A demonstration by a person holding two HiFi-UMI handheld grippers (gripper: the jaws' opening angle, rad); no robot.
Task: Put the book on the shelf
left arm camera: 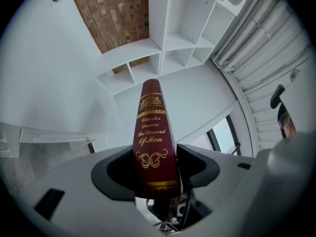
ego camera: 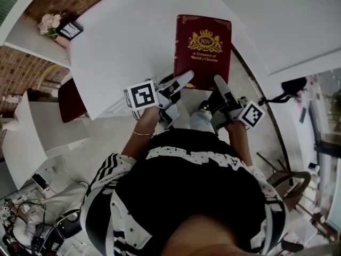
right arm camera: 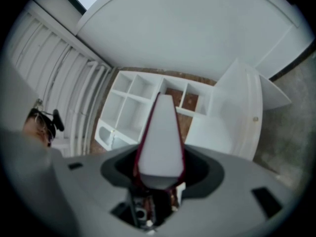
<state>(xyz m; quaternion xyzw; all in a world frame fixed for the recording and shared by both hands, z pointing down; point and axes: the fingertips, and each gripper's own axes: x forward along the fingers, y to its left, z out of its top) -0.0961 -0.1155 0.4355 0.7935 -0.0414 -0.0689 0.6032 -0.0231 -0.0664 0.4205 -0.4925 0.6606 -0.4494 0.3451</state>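
**A:** Holding what, those two grippers?

**B:** The left gripper [ego camera: 181, 82] is clamped on the spine of a dark red book [ego camera: 203, 49]. The right gripper [ego camera: 219, 87] pinches its page edge, jaws wide around the thickness. The book hangs in the air before the person, cover up.

**A:** How should it be shelved well?

**B:** I'd balance both grips, stand the book upright and aim for one compartment of the white shelf [left arm camera: 165, 43] ahead.

**A:** Any obstacles?

**B:** The compartments in view hold nothing. A brick wall [left arm camera: 118, 19] shows behind, and flowers [ego camera: 49, 24] sit well apart.
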